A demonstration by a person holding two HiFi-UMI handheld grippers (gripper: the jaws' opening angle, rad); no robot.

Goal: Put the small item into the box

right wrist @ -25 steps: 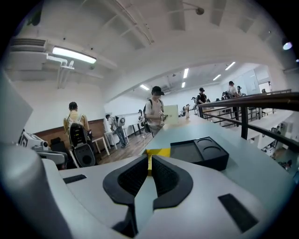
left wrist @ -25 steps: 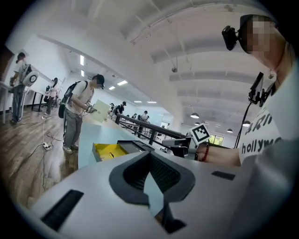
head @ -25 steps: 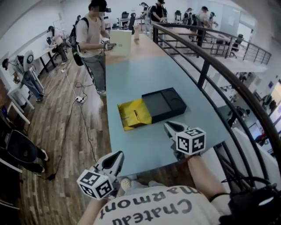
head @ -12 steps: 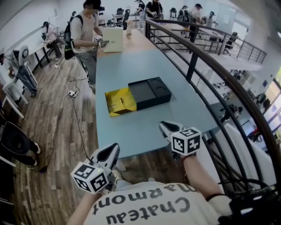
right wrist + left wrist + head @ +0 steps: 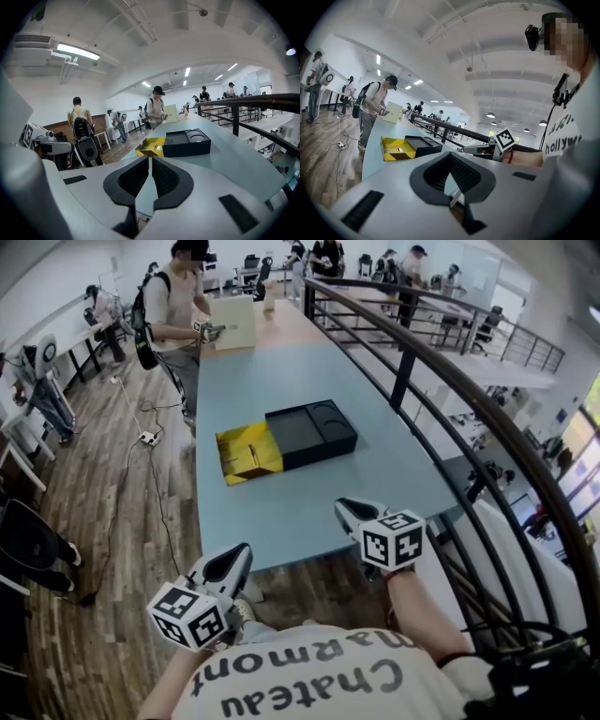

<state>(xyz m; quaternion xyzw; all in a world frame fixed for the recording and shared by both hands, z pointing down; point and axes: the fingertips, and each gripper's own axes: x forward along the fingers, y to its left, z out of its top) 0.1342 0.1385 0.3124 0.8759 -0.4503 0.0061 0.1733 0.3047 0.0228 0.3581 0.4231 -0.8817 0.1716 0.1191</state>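
A black box [image 5: 311,432] with two round hollows lies mid-table. A yellow tray [image 5: 246,451] sticks out of its left end. A small pale item [image 5: 251,457] lies in that tray, also seen as the item [image 5: 398,149] and the item [image 5: 155,147]. My left gripper [image 5: 230,563] hangs at the table's near left corner, well short of the box. Its jaws meet at the tips, so the left gripper [image 5: 450,153] is shut and empty. My right gripper [image 5: 345,510] hovers over the near edge; the right gripper [image 5: 150,157] is shut on nothing.
A dark metal railing [image 5: 441,362] runs along the table's right side. At the far end a person [image 5: 173,296] stands handling a pale box [image 5: 232,322]. Wooden floor with cables [image 5: 141,437] lies left, with more people and desks beyond.
The view has swung, so the box and tray now sit higher and further left. Both grippers have shifted a little near the table's front edge and stay shut.
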